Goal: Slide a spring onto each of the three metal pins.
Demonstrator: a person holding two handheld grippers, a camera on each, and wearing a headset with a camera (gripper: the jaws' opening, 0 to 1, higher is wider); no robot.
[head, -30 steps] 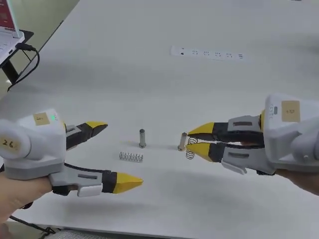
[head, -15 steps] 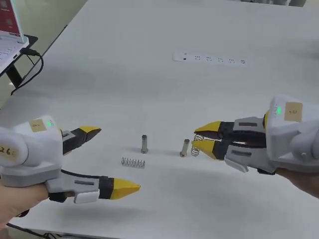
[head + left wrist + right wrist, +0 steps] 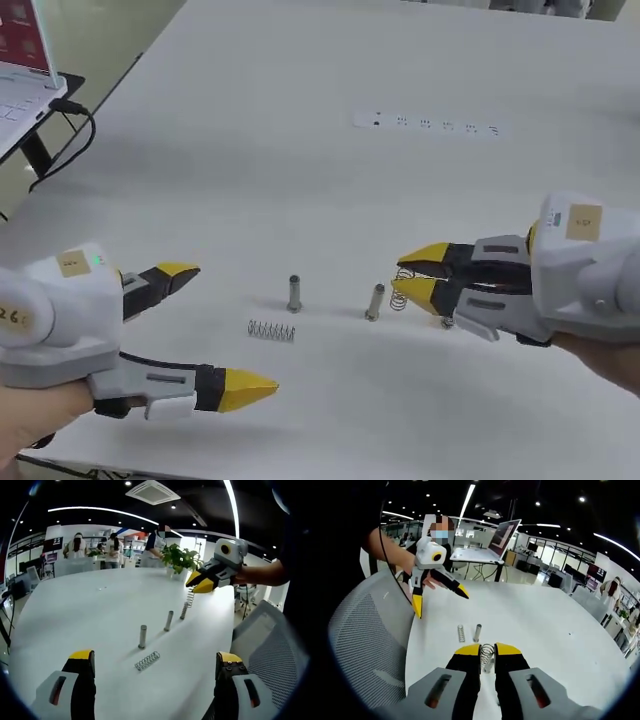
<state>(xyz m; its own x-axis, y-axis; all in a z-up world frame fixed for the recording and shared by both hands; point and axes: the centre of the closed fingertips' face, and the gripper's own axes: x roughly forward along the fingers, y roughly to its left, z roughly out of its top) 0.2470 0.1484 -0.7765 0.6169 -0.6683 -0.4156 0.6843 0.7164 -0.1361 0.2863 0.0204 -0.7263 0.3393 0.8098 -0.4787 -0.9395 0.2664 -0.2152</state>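
Head view: the right hand-held gripper [image 3: 410,277], its yellow-tipped jaws nearly closed, pinches the held spring [image 3: 400,290], a wire coil just beside the upright metal near pin [image 3: 375,301]. The far pin [image 3: 294,292] stands apart. The loose spring [image 3: 271,331] lies flat on the smooth white desk [image 3: 300,180].
Left gripper view: the left hand-held gripper [image 3: 154,656] has its jaws wide apart and holds nothing.
Right gripper view: the coil's lower end is hidden, possibly over a pin.
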